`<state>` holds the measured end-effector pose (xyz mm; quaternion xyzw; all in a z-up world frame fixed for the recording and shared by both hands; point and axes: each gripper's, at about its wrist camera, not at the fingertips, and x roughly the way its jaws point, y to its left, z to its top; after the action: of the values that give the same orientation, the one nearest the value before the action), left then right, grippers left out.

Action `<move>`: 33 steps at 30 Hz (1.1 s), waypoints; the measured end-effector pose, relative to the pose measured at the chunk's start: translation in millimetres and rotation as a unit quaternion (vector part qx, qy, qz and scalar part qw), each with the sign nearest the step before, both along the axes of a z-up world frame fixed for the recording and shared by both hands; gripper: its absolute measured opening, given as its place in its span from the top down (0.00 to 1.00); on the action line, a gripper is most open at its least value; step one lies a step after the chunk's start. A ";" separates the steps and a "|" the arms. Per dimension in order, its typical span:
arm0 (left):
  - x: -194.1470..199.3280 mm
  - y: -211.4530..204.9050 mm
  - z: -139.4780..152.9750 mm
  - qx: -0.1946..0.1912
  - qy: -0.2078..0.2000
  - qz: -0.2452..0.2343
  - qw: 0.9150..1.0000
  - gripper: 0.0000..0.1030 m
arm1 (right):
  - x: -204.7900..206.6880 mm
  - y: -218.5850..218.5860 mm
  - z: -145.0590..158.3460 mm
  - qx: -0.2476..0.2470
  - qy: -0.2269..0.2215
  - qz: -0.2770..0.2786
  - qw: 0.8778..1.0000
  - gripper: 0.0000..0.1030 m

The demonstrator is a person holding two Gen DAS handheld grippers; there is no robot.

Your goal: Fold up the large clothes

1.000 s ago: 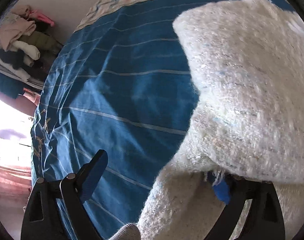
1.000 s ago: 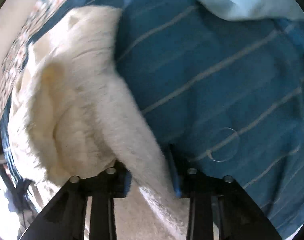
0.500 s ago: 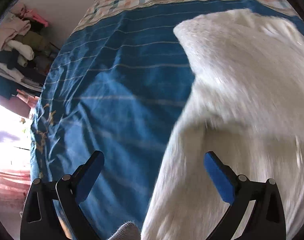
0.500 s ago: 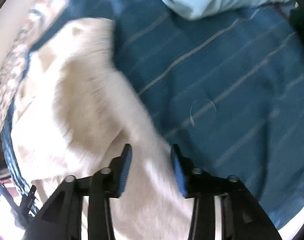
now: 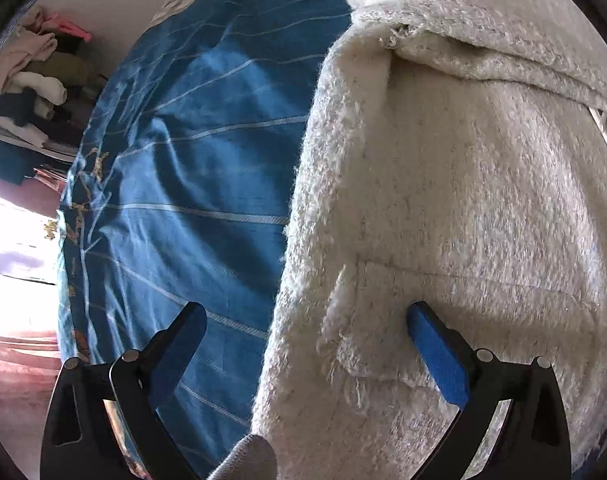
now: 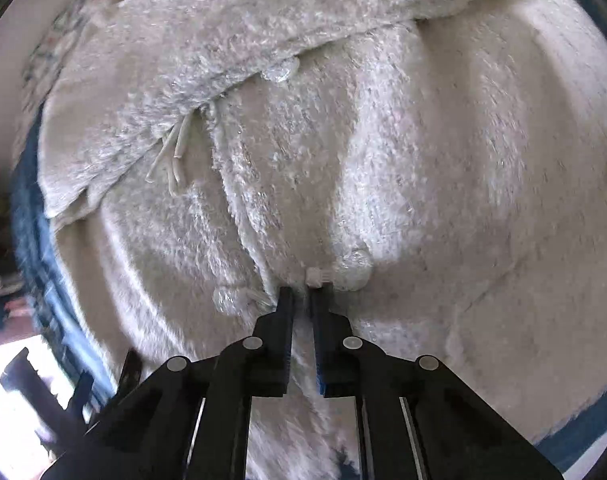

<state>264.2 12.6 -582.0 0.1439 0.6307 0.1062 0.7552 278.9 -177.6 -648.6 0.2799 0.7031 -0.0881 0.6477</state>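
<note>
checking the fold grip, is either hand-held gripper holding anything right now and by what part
The left hand-held gripper is open over the white fluffy coat's side edge, holding nothing. The right hand-held gripper is shut; whether it pinches the fuzzy front by the buttons cannot be told.

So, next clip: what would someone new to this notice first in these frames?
A fluffy white garment fills nearly the whole right wrist view and the right half of the left wrist view, lying on a blue striped bedspread. The right gripper is shut just above the fleece by its clear buttons, while the left gripper stands wide open over the garment's edge. A heap of clothes sits beyond the bed, at upper left.
</note>
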 end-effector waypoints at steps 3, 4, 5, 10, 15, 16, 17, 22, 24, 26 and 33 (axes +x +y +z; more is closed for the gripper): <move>2.3 5.9 -3.1 -0.026 -0.016 -0.001 1.000 0.00 | 5.9 24.3 2.3 -0.002 0.004 0.043 0.999 0.94; 4.7 9.0 -4.5 -0.040 -0.021 0.005 0.999 0.00 | 10.4 29.1 1.3 0.001 0.007 0.055 0.998 0.94; 6.9 11.4 -4.8 -0.052 -0.024 0.011 0.998 0.00 | 11.7 31.6 1.0 0.006 0.010 0.061 0.998 0.94; 21.9 19.4 -3.6 -0.084 0.000 0.034 0.996 0.00 | 19.8 -23.0 53.3 -0.001 -0.001 0.056 0.998 0.67; 23.6 13.5 24.8 -0.075 -0.013 0.078 0.994 0.00 | 44.8 -128.3 70.5 -0.092 -0.018 0.041 0.995 0.58; 21.6 3.9 30.9 -0.068 -0.020 0.080 0.994 0.00 | 44.4 -156.0 61.5 -0.093 -0.013 0.033 0.995 0.58; 20.1 -4.5 36.8 -0.062 -0.027 0.079 0.995 0.00 | 44.2 -180.3 47.7 -0.089 -0.003 0.036 0.995 0.58; 5.9 -63.6 55.1 -0.012 -0.051 0.074 0.996 0.00 | 28.5 -250.3 -13.4 -0.095 0.036 0.052 0.993 1.00; 1.9 -92.5 51.7 0.020 -0.045 0.081 0.995 0.00 | 24.2 -264.3 -18.3 -0.041 0.024 0.047 0.998 1.00; 0.4 -109.6 49.1 0.032 -0.040 0.091 0.995 0.00 | 26.4 -267.7 -8.4 -0.022 0.025 0.065 0.997 1.00; 15.1 -171.3 44.1 0.085 -0.059 0.105 0.989 0.00 | 82.6 -257.9 33.6 0.011 -0.080 0.184 0.980 0.47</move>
<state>279.3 -158.7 -537.9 0.1342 0.5855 0.2462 0.7606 361.5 -435.5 -615.0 0.1593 0.6892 0.0633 0.7040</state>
